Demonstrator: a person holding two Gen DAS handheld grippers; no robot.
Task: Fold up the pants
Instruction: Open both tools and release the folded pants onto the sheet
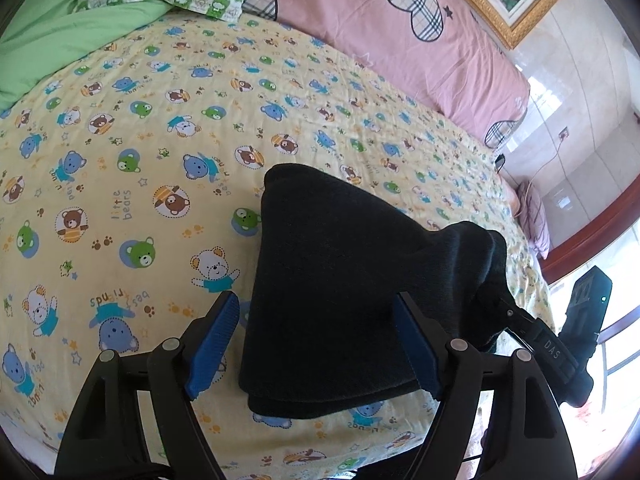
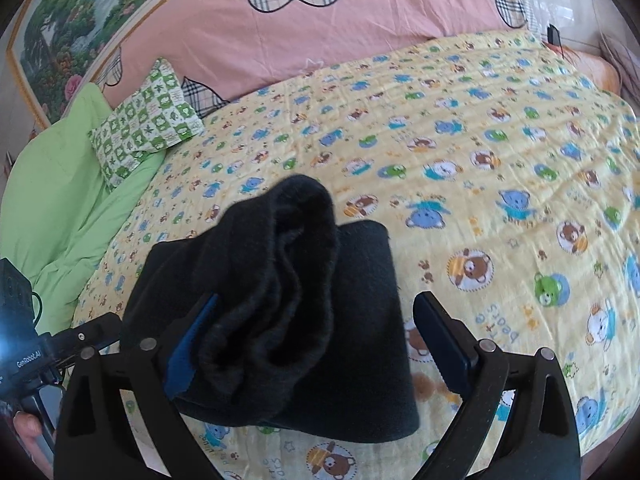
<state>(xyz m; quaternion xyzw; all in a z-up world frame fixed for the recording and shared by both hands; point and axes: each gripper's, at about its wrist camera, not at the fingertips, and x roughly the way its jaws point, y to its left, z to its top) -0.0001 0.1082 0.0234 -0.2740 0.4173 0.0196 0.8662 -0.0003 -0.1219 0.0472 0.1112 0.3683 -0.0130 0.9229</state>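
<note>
both tongs [image 1: 316, 344] [image 2: 316, 344] spread wide, folded black pants [image 1: 332, 300] between, long axis running away over bear-print sheet [image 1: 120, 160]

I read "little bears" printed on the yellow bedsheet [image 1: 120, 160], beside the cartoon bears, and the same words show upside down on it in the right wrist view. "DAS" stands on the right gripper [image 1: 554, 350] seen from the left camera. "GenRobot.AI" stands on the left gripper [image 2: 28, 358] seen from the right camera.
</note>
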